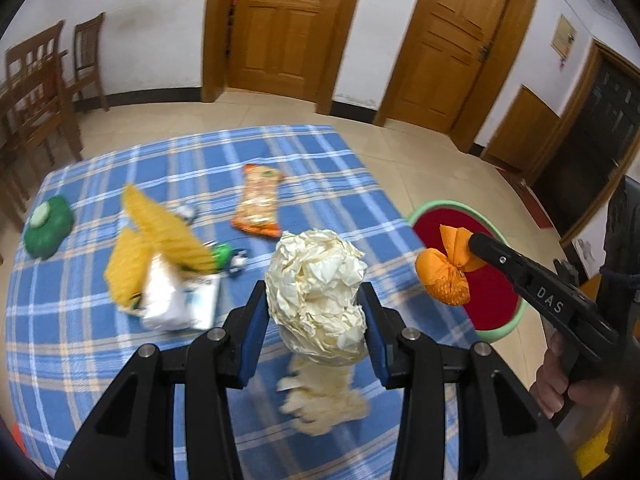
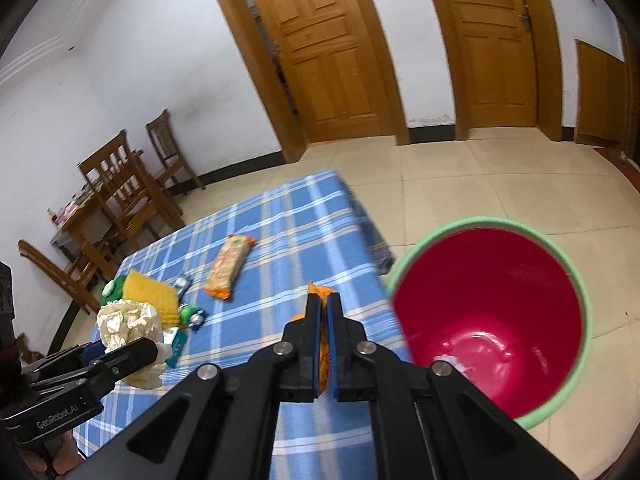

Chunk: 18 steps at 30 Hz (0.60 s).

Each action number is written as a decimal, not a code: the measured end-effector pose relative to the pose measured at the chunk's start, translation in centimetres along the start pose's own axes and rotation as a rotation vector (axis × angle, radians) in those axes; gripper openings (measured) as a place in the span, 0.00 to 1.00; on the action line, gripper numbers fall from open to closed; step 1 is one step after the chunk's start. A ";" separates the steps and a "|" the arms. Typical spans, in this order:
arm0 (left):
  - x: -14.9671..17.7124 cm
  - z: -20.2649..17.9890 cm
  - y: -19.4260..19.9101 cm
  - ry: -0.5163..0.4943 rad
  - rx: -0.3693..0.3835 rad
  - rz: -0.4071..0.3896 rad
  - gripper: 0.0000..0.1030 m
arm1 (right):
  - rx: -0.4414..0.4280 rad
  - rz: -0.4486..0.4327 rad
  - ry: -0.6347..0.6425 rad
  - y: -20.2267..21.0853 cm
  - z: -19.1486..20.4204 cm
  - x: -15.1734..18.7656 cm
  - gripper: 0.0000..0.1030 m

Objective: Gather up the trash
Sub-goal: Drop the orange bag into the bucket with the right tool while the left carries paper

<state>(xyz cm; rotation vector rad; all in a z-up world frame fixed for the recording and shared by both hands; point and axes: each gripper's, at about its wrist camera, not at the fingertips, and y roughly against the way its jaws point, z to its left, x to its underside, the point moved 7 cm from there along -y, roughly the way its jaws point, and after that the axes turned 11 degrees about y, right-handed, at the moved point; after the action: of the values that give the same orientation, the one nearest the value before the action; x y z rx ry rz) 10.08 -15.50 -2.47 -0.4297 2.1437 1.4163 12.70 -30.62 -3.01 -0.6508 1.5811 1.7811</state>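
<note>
My left gripper (image 1: 316, 300) is shut on a crumpled cream paper ball (image 1: 316, 292) and holds it above the blue plaid tablecloth (image 1: 80, 360); it also shows in the right wrist view (image 2: 124, 320). My right gripper (image 2: 324, 304) is shut on an orange wrapper (image 1: 444, 272), seen thin between the pads (image 2: 323, 356). It hangs at the table's right edge, beside a red bin with a green rim (image 2: 492, 312), also seen in the left wrist view (image 1: 496, 300).
On the cloth lie an orange snack packet (image 1: 258, 202), a yellow bag over a white carton (image 1: 160, 256), a green pouch (image 1: 48, 226) and small green and white bits (image 1: 232, 258). Wooden chairs (image 1: 36, 92) stand far left. Doors line the back wall.
</note>
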 end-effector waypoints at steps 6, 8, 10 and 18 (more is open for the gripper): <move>-0.3 -4.3 -1.3 -0.076 0.036 0.014 0.43 | 0.060 0.000 -0.060 0.9 -4.1 0.8 0.05; -0.2 -5.5 -1.9 -0.094 0.046 0.025 0.43 | 0.078 0.002 -0.081 1.1 -5.4 1.1 0.05; 0.0 -6.8 -2.6 -0.114 0.058 0.038 0.43 | 0.097 0.004 -0.100 1.3 -6.6 1.5 0.05; 0.9 -11.2 -5.6 -0.186 0.095 0.086 0.43 | 0.164 0.015 -0.164 1.6 -11.3 3.1 0.06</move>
<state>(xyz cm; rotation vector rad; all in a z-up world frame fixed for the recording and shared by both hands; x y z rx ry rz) 9.45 -27.94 -3.76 -0.1646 2.0885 1.3375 8.74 -41.36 -5.89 -0.4058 1.6021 1.6499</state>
